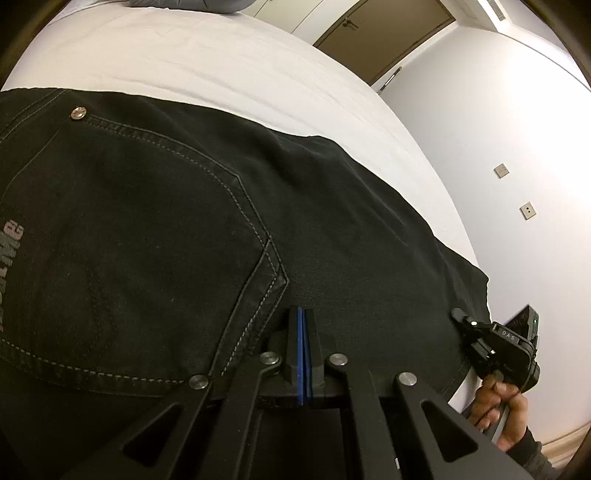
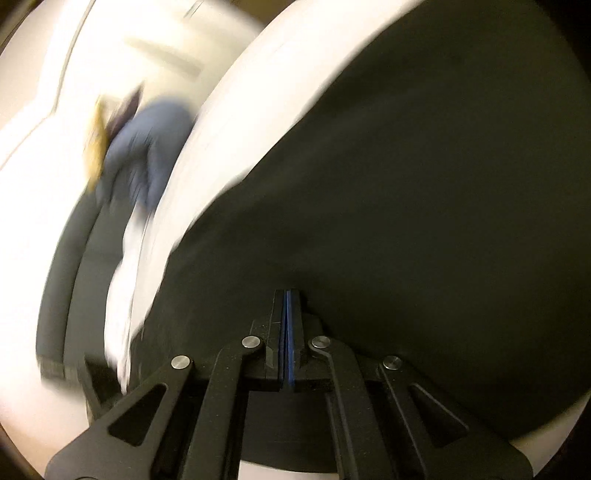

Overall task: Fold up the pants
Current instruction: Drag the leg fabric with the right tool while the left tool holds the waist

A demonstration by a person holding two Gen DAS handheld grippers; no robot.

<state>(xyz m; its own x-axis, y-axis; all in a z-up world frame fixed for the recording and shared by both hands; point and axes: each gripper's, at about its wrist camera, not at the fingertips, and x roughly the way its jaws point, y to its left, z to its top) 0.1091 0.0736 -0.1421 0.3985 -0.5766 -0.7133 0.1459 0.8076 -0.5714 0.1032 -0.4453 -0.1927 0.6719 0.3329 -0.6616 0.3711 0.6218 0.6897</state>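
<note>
Black pants (image 1: pixel 229 221) lie flat on a white bed (image 1: pixel 207 55), back pocket with grey stitching and rivets up. My left gripper (image 1: pixel 302 314) has its jaws together over the pants, just right of the pocket's corner; no cloth shows between the blue pads. My right gripper (image 1: pixel 460 314) shows at the pants' right edge in the left wrist view, held by a hand. In the blurred right wrist view, the right gripper (image 2: pixel 289 295) has its jaws together at the edge of the black pants (image 2: pixel 424 184); whether cloth is pinched cannot be told.
A grey garment (image 1: pixel 192 4) lies at the far end of the bed. A brown door (image 1: pixel 384 33) and a white wall with switch plates (image 1: pixel 501 170) stand beyond. In the right wrist view, blurred blue cloth (image 2: pixel 147 147) lies left of the bed (image 2: pixel 236 129).
</note>
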